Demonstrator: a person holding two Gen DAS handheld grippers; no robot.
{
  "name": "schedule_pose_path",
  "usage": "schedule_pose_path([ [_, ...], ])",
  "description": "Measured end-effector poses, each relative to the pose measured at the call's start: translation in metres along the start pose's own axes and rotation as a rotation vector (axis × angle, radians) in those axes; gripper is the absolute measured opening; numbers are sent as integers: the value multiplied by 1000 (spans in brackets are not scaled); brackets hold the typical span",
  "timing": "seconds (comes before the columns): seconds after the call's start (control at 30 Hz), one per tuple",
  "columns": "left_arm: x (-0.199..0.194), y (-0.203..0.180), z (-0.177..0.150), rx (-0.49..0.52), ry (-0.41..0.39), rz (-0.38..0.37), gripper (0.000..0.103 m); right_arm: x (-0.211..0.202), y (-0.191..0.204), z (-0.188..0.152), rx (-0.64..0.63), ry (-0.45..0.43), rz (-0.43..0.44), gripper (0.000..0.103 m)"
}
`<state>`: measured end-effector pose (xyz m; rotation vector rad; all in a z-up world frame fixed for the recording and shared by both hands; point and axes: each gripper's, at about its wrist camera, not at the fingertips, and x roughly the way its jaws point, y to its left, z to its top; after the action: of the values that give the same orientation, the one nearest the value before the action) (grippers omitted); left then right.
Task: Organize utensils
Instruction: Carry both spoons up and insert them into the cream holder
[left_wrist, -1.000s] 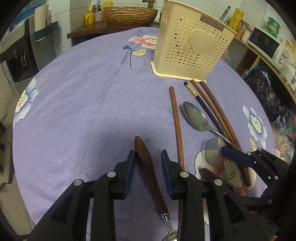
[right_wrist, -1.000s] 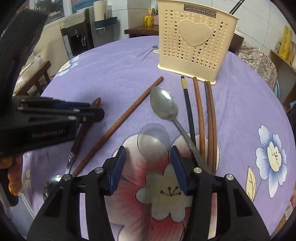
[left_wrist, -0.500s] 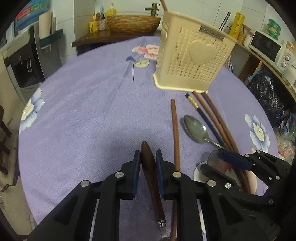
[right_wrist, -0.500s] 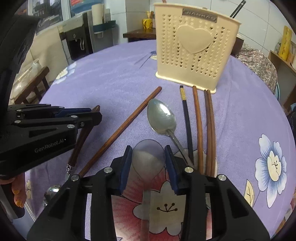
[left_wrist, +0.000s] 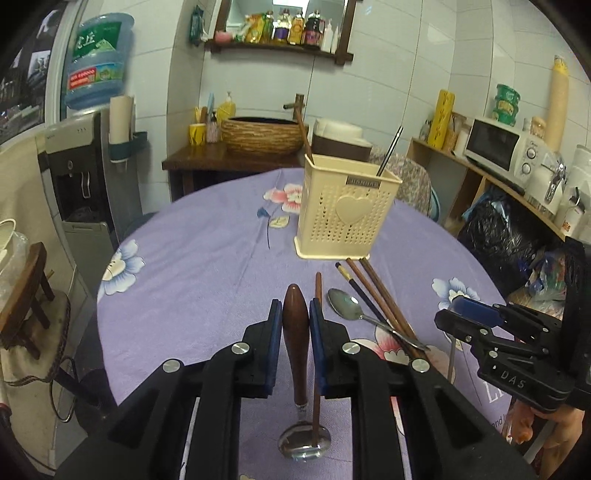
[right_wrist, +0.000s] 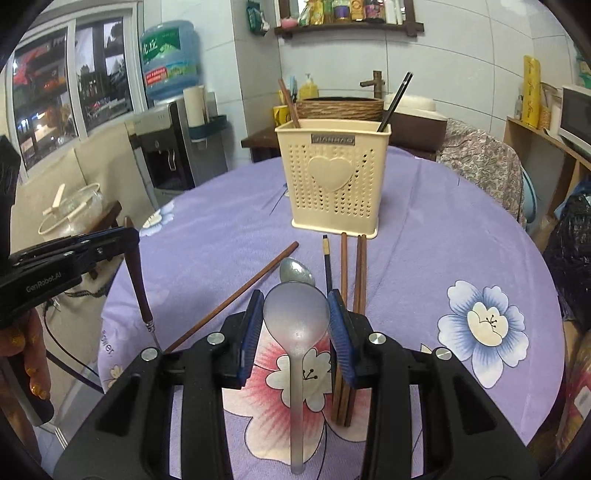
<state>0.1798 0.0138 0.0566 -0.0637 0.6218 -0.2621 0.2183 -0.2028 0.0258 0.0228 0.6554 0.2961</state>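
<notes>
Covering most of both views, the round table (left_wrist: 192, 258) wears a purple cloth with printed flowers, and toward its far side stands the cream perforated utensil holder (left_wrist: 345, 214) with a heart on its front wall; a brown chopstick (left_wrist: 303, 136) leans out of its left corner and a dark chopstick (left_wrist: 389, 151) out of its right. On the cloth just before the holder lie the loose utensils: a pair of brown chopsticks (right_wrist: 359, 273) side by side, one more brown chopstick (right_wrist: 344, 266) and a black gold-banded chopstick (right_wrist: 326, 262) beside them, a metal spoon (left_wrist: 345, 304) with its bowl toward the holder, and a single brown chopstick (right_wrist: 251, 286) lying at a slant to their left. The left gripper (left_wrist: 295, 325) is clamped on the fat end of a wooden-handled spoon (left_wrist: 295, 332), its blue pads pressing both sides of the handle; the handle's rounded tip pokes out past the fingertips toward the holder, while the metal bowl hangs low, back under the gripper and clear of the cloth. The right gripper (right_wrist: 295, 319) pinches a translucent plastic spoon (right_wrist: 297, 325) by the rim of its bowl, the pads touching the bowl on either side, bowl forward and handle trailing down between the fingers, raised above the flower print. Both held spoons sit on the near side of the loose utensils, well apart from the holder.
</notes>
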Motion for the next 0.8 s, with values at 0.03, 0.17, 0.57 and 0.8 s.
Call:
schedule_pose_path([
  [0.03, -2, 1, 0, 0, -10, -3, 16, -4, 0, -1, 2, -12, 4, 37],
  [0.17, -7, 9, 0, -27, -24, -20, 16, -15, -2, -2, 22, -48, 39, 37],
  [0.57, -26, 11, 7, -23, -84, -20, 16, -24, -8, -2, 60, -87, 86, 37],
  [0.8, -22, 12, 24, -24, -88, -68, 16, -22, -13, 8, 77, -100, 116, 37],
])
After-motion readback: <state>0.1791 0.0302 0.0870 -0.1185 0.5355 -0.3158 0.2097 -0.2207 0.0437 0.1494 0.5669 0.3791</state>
